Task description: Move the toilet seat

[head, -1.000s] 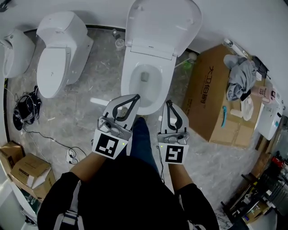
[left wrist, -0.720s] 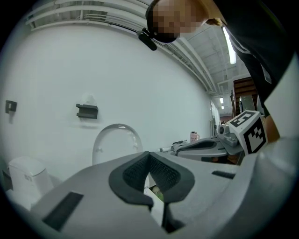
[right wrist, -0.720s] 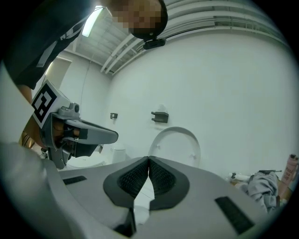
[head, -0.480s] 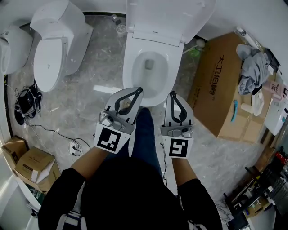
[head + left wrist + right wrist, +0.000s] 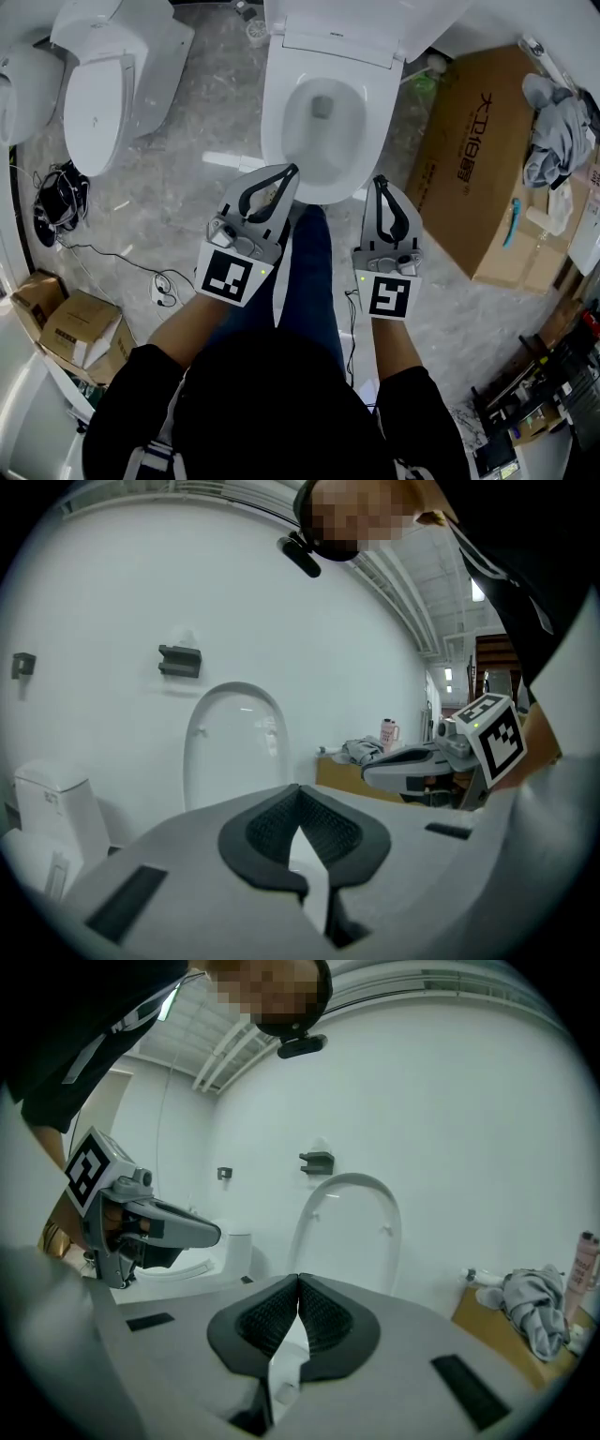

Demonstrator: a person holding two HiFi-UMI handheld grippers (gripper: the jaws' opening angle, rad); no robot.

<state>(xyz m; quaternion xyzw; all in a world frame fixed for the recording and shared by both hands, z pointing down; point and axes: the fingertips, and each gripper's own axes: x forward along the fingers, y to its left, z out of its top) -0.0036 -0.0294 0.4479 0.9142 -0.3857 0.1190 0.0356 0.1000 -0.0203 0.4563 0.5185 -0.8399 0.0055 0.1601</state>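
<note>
A white toilet (image 5: 314,66) stands ahead of me with its lid (image 5: 347,33) raised against the wall; the open bowl (image 5: 319,122) shows below it. I cannot tell the seat ring from the bowl's rim. My left gripper (image 5: 292,171) is shut and empty, its tip just before the bowl's front edge. My right gripper (image 5: 380,180) is also shut and empty, beside the bowl's front right. In the left gripper view the raised lid (image 5: 234,747) stands beyond the closed left gripper (image 5: 300,789). The right gripper view shows the lid (image 5: 349,1232) past the right gripper (image 5: 298,1281).
A second toilet (image 5: 103,89) with its lid down stands at the left. A large cardboard box (image 5: 487,159) with clothes (image 5: 553,131) on it sits close on the right. Cables (image 5: 56,202) and small boxes (image 5: 66,328) lie on the marble floor at the left.
The person has stepped nearer to the toilet; the bowl has slid up the head view. Both grippers now reach closer to its front rim, still shut.
</note>
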